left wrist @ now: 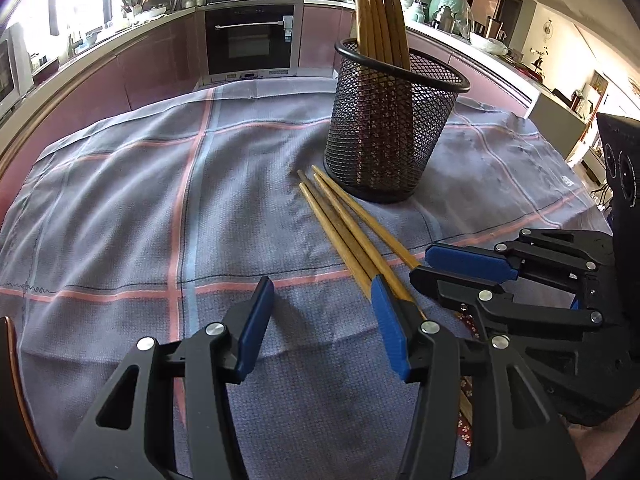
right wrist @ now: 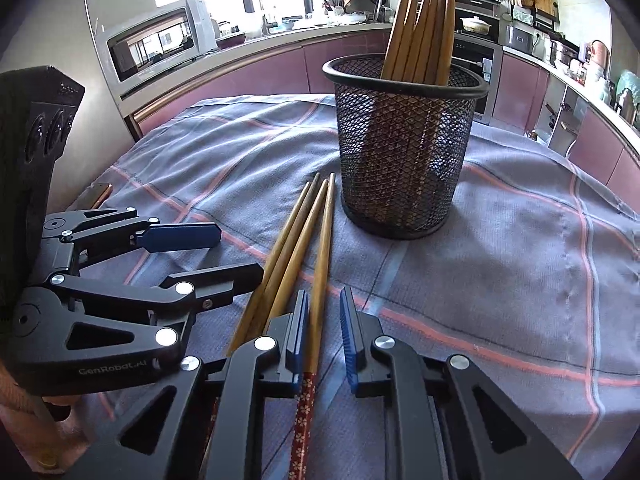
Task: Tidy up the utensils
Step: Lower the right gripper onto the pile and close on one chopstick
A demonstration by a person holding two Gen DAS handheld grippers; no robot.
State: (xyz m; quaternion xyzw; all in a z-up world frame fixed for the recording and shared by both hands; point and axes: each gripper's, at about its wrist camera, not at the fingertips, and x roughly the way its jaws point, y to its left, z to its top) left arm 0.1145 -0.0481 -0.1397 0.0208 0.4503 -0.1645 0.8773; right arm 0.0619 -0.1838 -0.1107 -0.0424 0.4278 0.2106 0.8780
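Several loose wooden chopsticks (left wrist: 344, 232) (right wrist: 296, 248) with red patterned ends lie on the cloth in front of a black mesh holder (left wrist: 388, 132) (right wrist: 404, 152). The holder stands upright with several more chopsticks in it. My right gripper (right wrist: 324, 332) (left wrist: 424, 266) is down at the near ends, its jaws narrow around the rightmost chopstick (right wrist: 320, 292). That chopstick lies against the left pad, with a gap to the right pad. My left gripper (left wrist: 322, 320) (right wrist: 240, 252) stands open just left of the bundle, with only cloth between its fingers.
A grey-blue plaid cloth (left wrist: 160, 200) (right wrist: 520, 260) covers the table. A dark flat object with a copper rim (right wrist: 96, 196) lies at the table's left edge. Kitchen counters, an oven (left wrist: 250, 40) and a microwave (right wrist: 156, 40) stand beyond the table.
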